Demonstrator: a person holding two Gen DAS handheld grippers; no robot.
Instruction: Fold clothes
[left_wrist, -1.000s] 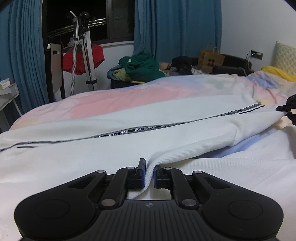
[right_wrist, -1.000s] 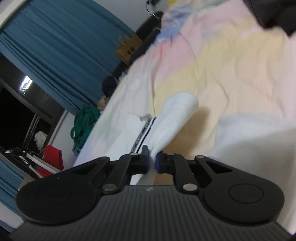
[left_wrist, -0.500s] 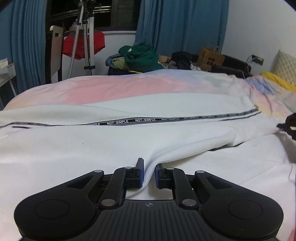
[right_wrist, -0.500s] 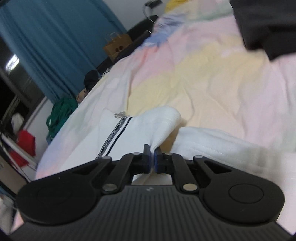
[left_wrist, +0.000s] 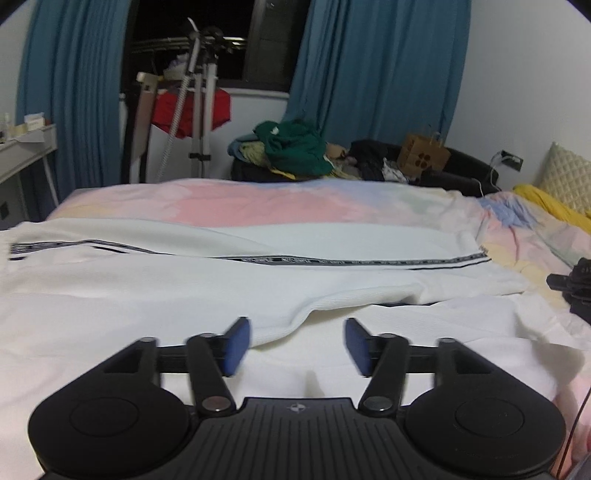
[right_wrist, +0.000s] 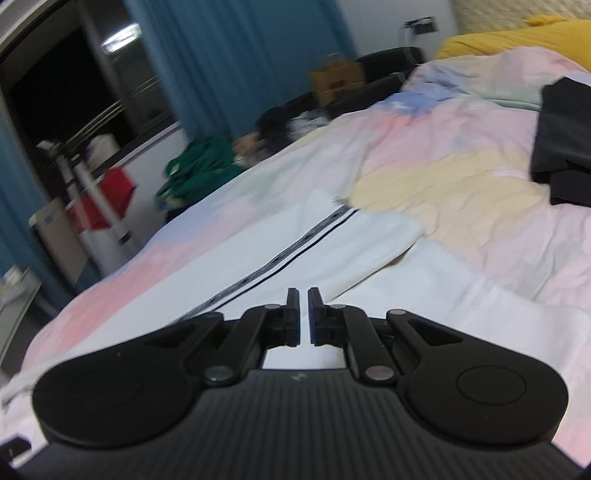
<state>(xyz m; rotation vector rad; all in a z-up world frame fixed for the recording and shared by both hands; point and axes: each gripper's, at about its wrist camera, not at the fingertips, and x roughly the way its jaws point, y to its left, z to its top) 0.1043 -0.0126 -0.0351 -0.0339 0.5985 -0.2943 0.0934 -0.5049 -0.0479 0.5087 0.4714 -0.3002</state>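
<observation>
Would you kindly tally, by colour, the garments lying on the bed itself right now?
White garment with a black lettered stripe: 1
Black folded garment: 1
Total: 2

The left gripper (left_wrist: 295, 345) sits level, its jaws spread wide apart. The right gripper (right_wrist: 303, 316) tilts slightly, jaws parted by only a narrow gap.

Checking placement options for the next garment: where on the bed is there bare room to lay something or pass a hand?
Bare bedspread runs between the white garment and the far bed edge. In the right wrist view, a pastel patch lies between the garment's striped end and the folded black clothing. The near side is crowded: white fabric fills it beneath both grippers.
</observation>
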